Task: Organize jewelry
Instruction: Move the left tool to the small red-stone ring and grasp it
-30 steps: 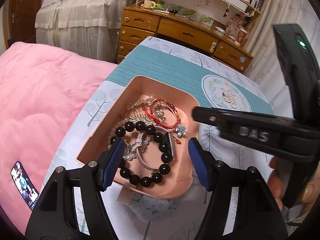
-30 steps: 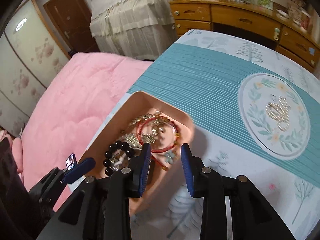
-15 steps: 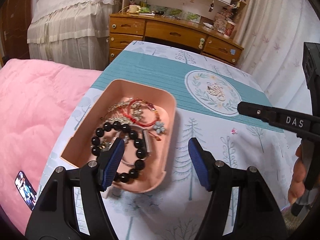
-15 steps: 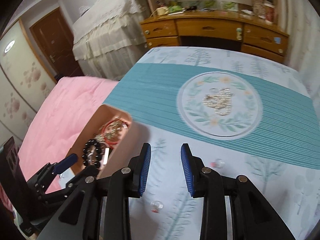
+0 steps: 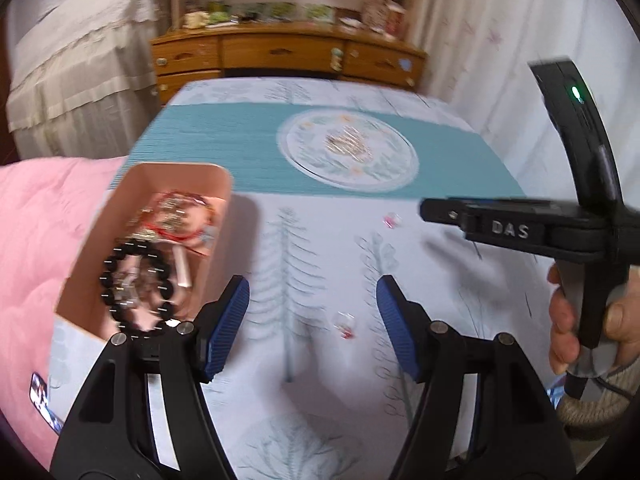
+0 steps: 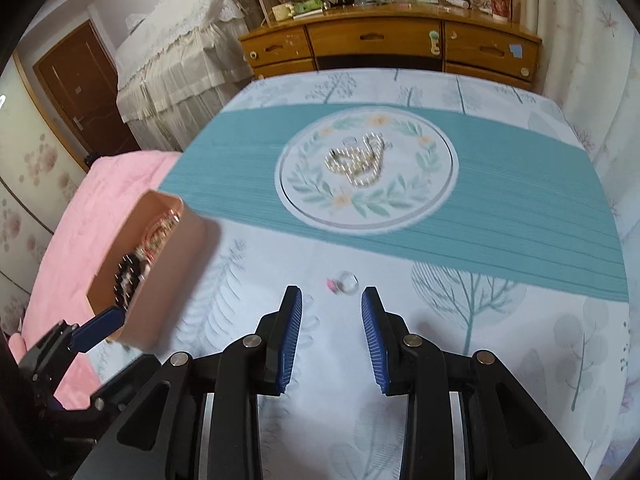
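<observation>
A pink tray [image 5: 222, 184] at the table's left edge holds a black bead bracelet [image 5: 107, 276], a red bracelet [image 5: 188, 216] and other pieces. My left gripper [image 5: 312, 300] is open over the tablecloth, right of the tray. A small clear ring [image 5: 346, 324] lies on the cloth between its fingers, untouched. My right gripper [image 6: 332, 308] is open with a narrow gap and holds nothing. A second ring [image 6: 346, 282] with a pink stone lies just beyond its tips. A pearl necklace [image 6: 360, 162] is heaped on the round floral print farther back.
A pink quilt [image 5: 36, 232] borders the table on the left, with a phone [image 5: 40, 396] lying on it. A wooden dresser [image 6: 380, 42] stands behind the table, a draped bed [image 6: 176, 52] at back left, curtains on the right. A hand [image 5: 564, 320] holds the right gripper's handle.
Both grippers have swung right, off the pink tray and out over the tablecloth. The tray now sits at the left of both views and the two loose rings have come into view.
</observation>
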{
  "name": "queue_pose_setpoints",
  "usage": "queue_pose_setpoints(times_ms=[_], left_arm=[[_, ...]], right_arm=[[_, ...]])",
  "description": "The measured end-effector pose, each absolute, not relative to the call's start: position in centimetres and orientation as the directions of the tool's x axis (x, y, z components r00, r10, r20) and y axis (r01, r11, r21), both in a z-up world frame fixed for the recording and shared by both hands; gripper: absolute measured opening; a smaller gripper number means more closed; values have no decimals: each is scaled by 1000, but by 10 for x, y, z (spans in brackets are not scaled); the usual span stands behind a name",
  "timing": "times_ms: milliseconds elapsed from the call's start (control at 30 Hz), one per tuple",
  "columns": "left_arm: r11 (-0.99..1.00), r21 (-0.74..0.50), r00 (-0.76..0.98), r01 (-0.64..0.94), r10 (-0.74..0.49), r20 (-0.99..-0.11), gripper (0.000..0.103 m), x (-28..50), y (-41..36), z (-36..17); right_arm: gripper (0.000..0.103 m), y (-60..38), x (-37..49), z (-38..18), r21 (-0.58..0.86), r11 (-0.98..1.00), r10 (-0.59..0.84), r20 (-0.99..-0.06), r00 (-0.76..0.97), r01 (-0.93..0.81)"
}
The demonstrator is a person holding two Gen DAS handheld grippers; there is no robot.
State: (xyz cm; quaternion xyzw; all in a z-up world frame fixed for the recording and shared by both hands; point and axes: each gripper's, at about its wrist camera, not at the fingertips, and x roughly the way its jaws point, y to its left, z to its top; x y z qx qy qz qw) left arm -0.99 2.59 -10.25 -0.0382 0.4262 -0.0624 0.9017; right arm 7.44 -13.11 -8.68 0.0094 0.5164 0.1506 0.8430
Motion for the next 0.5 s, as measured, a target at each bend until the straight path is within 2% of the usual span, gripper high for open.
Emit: queue_pose_setpoints(times_ms=[233,400,500], left_arm=[[988,-116,553,103,-154,-819,62,-5,1,-136],[989,-131,511,68,-147,-847,41,0,4,-153],[988,-142,493,54,-150,-857,36,3,6,-160]], right_arm=[[31,-136,51,-108,154,943,272,-868,416,-295],[31,-135,43,-123,160,935,283,-875,392,-316],[31,-136,42,-126,175,930,298,-874,383,-322]])
